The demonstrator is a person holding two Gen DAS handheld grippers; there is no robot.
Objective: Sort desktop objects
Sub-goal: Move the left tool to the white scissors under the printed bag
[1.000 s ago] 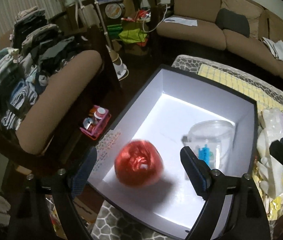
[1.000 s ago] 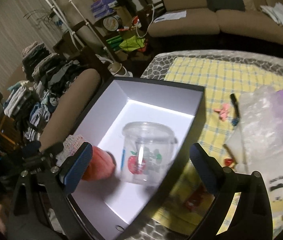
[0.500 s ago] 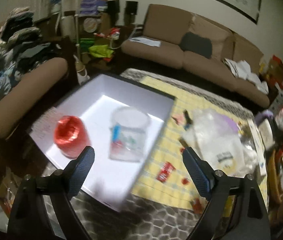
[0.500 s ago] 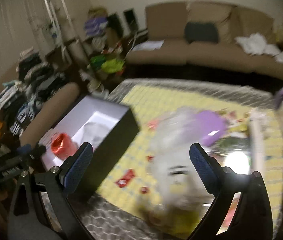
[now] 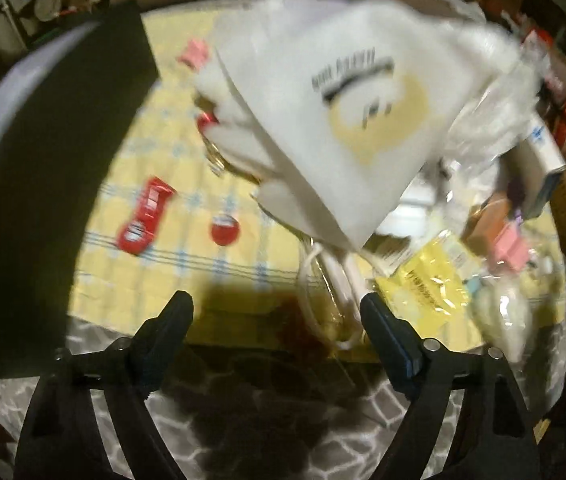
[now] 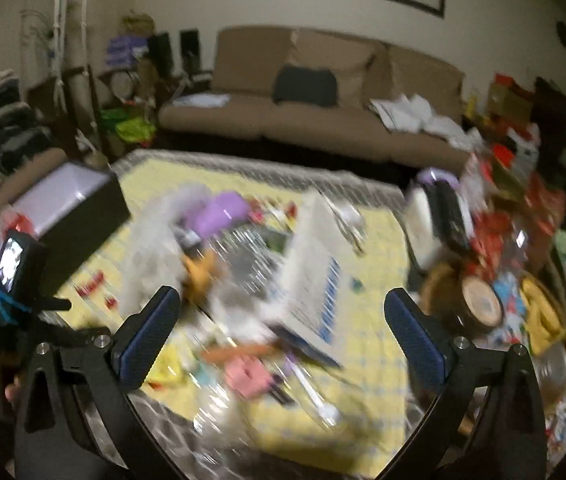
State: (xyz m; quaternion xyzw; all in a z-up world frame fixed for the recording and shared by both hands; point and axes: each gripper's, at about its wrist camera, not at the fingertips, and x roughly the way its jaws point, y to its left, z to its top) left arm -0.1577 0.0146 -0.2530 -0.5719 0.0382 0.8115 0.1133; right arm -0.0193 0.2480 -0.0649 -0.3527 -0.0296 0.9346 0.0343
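Left wrist view: the left gripper (image 5: 277, 312) hung over the near edge of the yellow checked cloth (image 5: 187, 272), its fingers spread wide with nothing between them. A black box (image 5: 43, 184) with a pale inside filled the left side of the frame. Just right of it on the cloth lay a red packet (image 5: 145, 216) and, near that, a small round red item (image 5: 225, 230). A white bag (image 5: 339, 120) with dark print and a yellow patch lay tilted across the middle, and a yellow wrapper (image 5: 429, 284) lay beside the right fingertip; all were blurred. Right wrist view: the right gripper (image 6: 283, 312) was likewise spread apart and empty, held above the cluttered cloth. Beyond its fingers stood a white carton (image 6: 315, 276) with blue lettering, a purple object (image 6: 221, 216) farther back, and a pink item (image 6: 249, 374) nearer. The box sat at the far left corner of the cloth, with the camera of the left gripper showing in front of it. A brown sofa (image 6: 323, 108) stood behind the table. Most table items were too blurred to identify.
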